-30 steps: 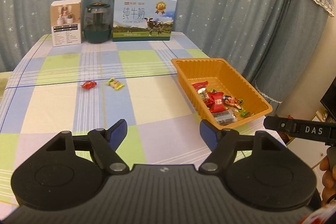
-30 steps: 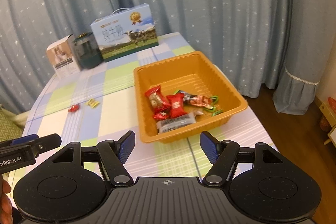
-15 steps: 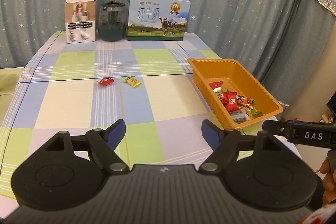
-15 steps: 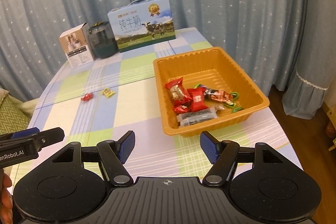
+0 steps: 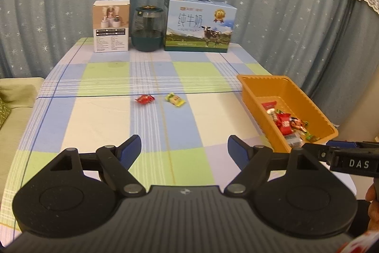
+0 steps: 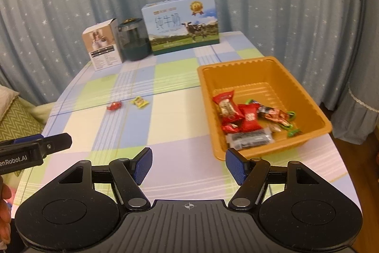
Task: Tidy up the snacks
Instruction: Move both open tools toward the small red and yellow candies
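Both tools hang spread wide and empty above the near table (image 5: 94, 115) edge. The red candy (image 5: 144, 99) and yellow candy (image 5: 175, 100) lie side by side straight ahead of the left tool (image 5: 184, 148), nearer to it than the right tool (image 6: 188, 164), which faces the orange tray (image 6: 305, 96).

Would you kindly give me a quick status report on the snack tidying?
Left tool and right tool open, empty. Red candy and yellow-green candy loose on tablecloth, outside orange tray. Path unobstructed.
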The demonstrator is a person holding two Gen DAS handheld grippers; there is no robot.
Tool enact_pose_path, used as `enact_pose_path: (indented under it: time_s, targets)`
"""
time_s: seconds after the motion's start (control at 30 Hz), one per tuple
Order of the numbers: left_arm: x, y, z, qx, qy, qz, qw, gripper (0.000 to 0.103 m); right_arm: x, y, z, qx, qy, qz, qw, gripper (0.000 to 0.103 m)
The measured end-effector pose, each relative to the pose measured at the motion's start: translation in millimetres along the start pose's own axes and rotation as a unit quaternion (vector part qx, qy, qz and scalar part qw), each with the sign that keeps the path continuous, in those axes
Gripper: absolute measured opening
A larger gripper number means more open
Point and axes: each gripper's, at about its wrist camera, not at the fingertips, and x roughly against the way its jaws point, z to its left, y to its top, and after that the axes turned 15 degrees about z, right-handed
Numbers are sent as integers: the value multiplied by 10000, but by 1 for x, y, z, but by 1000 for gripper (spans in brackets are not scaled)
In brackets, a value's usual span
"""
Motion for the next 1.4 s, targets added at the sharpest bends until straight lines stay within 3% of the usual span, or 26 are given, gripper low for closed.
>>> enact_pose_path:
  time_s: [0.57, 0.83, 1.17, 1.4]
  targets:
    - [-26, 19, 27, 46, 110, 54, 9999, 86, -33, 26, 24, 374, 110, 48, 9992, 68]
    - [-57, 35, 49, 172, 102, 153, 9997, 93, -64, 48, 36, 700, 146, -13, 9974, 68]
    - [-110, 57, 79, 382, 85, 225, 9990, 94, -122, 78, 49, 1012, 390, -137, 9940, 68]
    - [-143, 66, 92, 224, 507, -46, 9985, 94, -163, 98, 54, 1255, 492, -151, 9908, 68]
